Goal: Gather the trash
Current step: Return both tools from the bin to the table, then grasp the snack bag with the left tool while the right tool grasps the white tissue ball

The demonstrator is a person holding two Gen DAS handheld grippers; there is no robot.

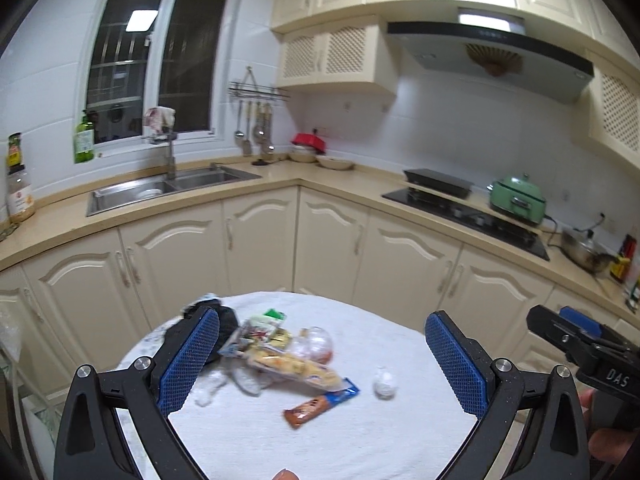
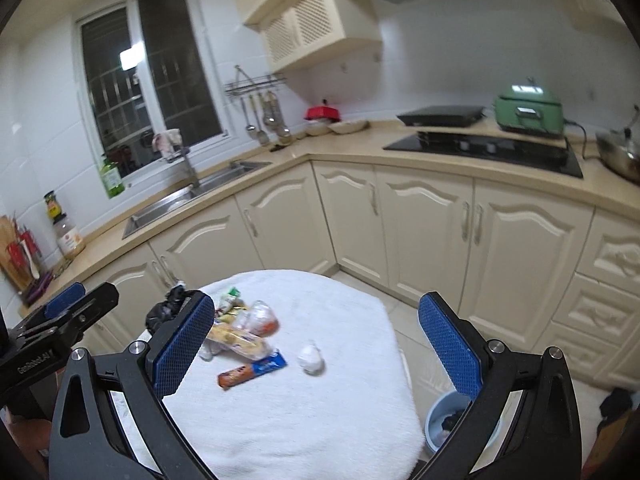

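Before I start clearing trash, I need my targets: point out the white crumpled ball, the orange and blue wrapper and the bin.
white crumpled ball (image 2: 311, 359), right wrist view, its middle.
orange and blue wrapper (image 2: 252, 370), right wrist view, mid-length.
bin (image 2: 431, 414), right wrist view, left rim.

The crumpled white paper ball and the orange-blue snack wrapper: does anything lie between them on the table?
Nothing: between the paper ball and the snack wrapper only bare white tablecloth shows, in both wrist views.

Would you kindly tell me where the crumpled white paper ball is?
The crumpled white paper ball lies on the white-clothed table, right of the orange-and-blue wrapper, apart from it.
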